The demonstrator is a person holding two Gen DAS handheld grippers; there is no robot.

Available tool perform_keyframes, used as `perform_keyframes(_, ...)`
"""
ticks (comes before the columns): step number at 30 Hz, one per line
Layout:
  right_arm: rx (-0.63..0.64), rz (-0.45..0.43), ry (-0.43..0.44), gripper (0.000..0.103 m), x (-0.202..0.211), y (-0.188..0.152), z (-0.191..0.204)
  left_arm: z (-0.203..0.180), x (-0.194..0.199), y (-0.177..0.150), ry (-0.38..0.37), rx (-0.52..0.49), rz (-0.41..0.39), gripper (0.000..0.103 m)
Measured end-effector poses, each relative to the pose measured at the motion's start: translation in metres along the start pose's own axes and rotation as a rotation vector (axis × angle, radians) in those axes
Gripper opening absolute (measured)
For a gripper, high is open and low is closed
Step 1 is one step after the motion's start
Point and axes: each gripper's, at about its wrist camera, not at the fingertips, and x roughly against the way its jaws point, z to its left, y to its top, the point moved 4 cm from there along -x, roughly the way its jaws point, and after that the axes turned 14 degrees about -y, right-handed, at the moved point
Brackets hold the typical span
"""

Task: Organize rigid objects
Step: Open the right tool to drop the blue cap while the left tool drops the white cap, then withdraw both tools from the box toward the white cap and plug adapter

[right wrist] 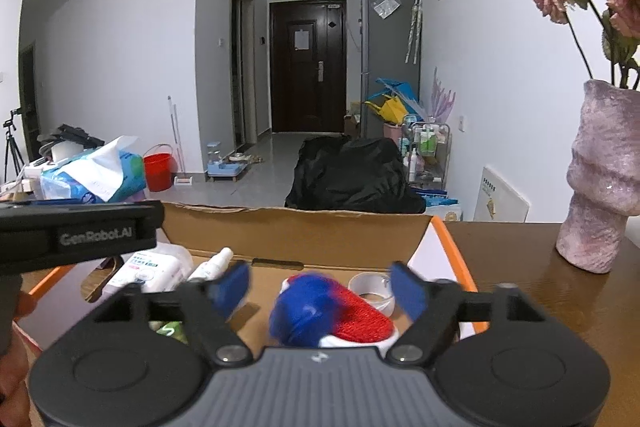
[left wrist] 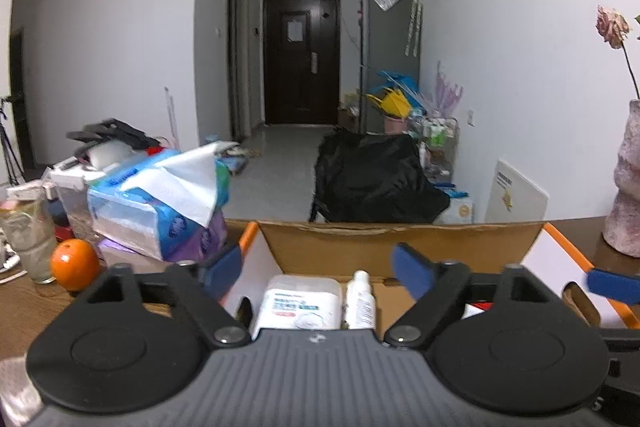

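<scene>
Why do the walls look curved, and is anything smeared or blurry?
Both views use fisheye lenses, so walls bow and corners go black. In the right wrist view, the red and blue object in the cardboard box is motion-smeared, as are the right claw tips. In the left wrist view, the left claw tips look soft, while the orange stays fairly sharp.

An open left gripper [left wrist: 318, 267] hovers over a cardboard box [left wrist: 400, 247] holding a white wipes pack [left wrist: 298, 303] beside a small white bottle [left wrist: 360, 301], with an orange [left wrist: 75, 263] at left.
</scene>
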Motion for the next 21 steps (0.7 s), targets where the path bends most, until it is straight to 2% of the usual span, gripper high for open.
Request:
perform_keyframes(2, -0.003, 0.0, -0.005, 0.091, 0.0012, 0.0005, -0.0009, 0.0018, 0.0026, 0.0009, 0.011, 0.0, -0.016, 0.103)
perform_keyframes(4, -0.006, 0.001, -0.013, 0.103, 0.0018, 0.0006, -0.0013, 0.0038, 0.004, 0.0027, 0.022, 0.001, -0.023, 0.103)
perform_keyframes(21, -0.011, -0.013, -0.049, 0.103, 0.008, 0.002, -0.0031, 0.0083, 0.0054, 0.0032, 0.021, 0.029, -0.009, 0.103)
